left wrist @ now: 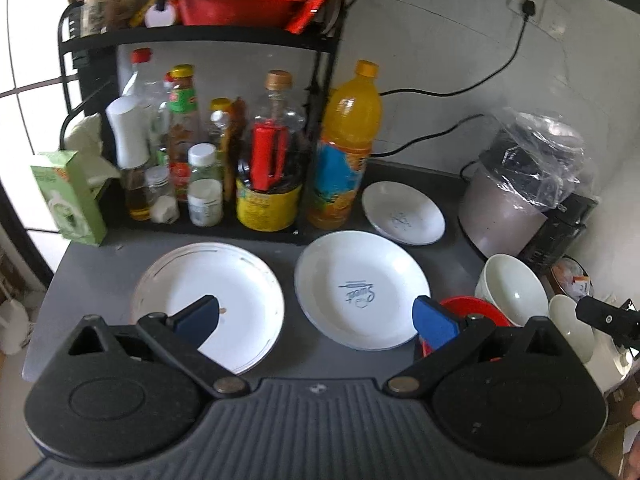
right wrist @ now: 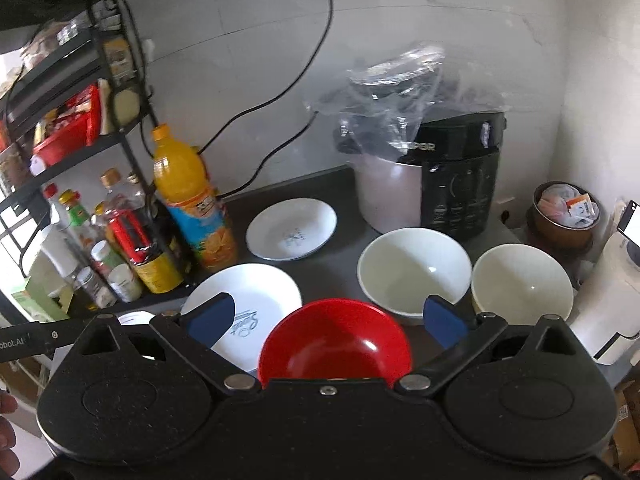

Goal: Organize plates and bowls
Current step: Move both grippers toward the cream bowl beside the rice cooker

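Note:
Three white plates lie on the dark counter: a rimmed plate [left wrist: 224,296] at the left, a printed plate [left wrist: 360,284] [right wrist: 248,300] in the middle, a smaller printed plate [left wrist: 402,212] [right wrist: 292,228] behind it. A red bowl [right wrist: 336,340] [left wrist: 476,308] sits near the front, with two white bowls [right wrist: 414,270] [right wrist: 522,282] to its right. My left gripper [left wrist: 316,318] hovers open over the two front plates, holding nothing. My right gripper [right wrist: 328,318] is open above the red bowl, which lies between its fingers without being touched.
A black rack [left wrist: 200,36] with bottles and jars fills the back left, with an orange juice bottle [left wrist: 348,148] [right wrist: 192,196] beside it. A rice cooker [right wrist: 432,184] under a plastic bag stands at the back right. A brown pot [right wrist: 564,216] and white appliance [right wrist: 612,300] sit at the right.

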